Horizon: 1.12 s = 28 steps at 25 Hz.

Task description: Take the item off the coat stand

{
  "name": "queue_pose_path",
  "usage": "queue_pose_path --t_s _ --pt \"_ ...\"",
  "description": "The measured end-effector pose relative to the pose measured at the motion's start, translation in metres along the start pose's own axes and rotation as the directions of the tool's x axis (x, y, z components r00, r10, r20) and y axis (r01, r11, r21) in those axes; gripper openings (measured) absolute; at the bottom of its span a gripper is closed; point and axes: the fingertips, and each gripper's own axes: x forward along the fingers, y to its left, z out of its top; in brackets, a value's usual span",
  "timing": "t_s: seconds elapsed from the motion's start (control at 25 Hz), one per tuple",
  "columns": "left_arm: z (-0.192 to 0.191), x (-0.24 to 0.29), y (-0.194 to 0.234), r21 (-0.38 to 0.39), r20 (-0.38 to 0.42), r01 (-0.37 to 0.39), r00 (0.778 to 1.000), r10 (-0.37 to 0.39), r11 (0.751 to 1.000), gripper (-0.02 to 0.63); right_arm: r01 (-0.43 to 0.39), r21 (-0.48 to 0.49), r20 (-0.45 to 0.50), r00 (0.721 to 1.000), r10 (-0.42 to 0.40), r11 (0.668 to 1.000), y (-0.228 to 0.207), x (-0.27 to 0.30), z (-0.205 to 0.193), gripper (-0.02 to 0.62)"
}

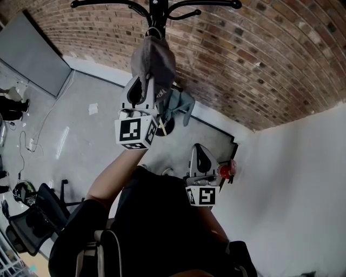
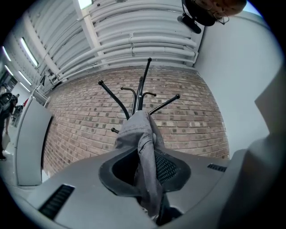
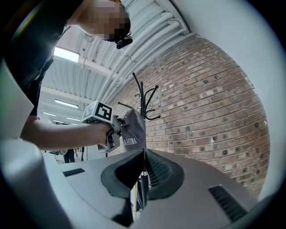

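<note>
A grey cap (image 1: 154,57) with white lettering hangs from the black coat stand (image 1: 157,13) in front of the brick wall. My left gripper (image 1: 147,89) is raised to it and shut on its fabric. In the left gripper view the grey cap (image 2: 145,143) runs down between the pads of the left gripper (image 2: 147,167), with the coat stand's (image 2: 142,89) hooks above. The right gripper view shows the left gripper (image 3: 117,130) holding the cap (image 3: 134,129) beside the stand (image 3: 142,96). My right gripper (image 1: 201,157) hangs lower and to the right, shut (image 3: 144,167) on nothing.
A blue-grey garment (image 1: 181,105) hangs lower by the stand's pole. The brick wall (image 1: 259,65) stands behind, and a white wall (image 1: 303,178) lies to the right. An office chair (image 1: 32,216) and cables (image 1: 32,143) are on the floor at the left.
</note>
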Motion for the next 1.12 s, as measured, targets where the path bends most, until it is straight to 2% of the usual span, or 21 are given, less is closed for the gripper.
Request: queue_pose_path --t_s 0.2,1.12 --pt "0.006 -0.006 -0.003 -0.018 0.019 0.005 1.0 -0.004 1.0 0.08 0.014 0.036 0.006 1.0 -0.014 0.999 -0.003 -0.006 0.002 0.02" --pt "0.034 -0.023 -0.004 -0.04 0.063 0.024 0.998 -0.021 0.999 0.044 0.038 0.052 0.005 0.999 -0.039 0.998 0.003 -0.028 -0.004 0.02"
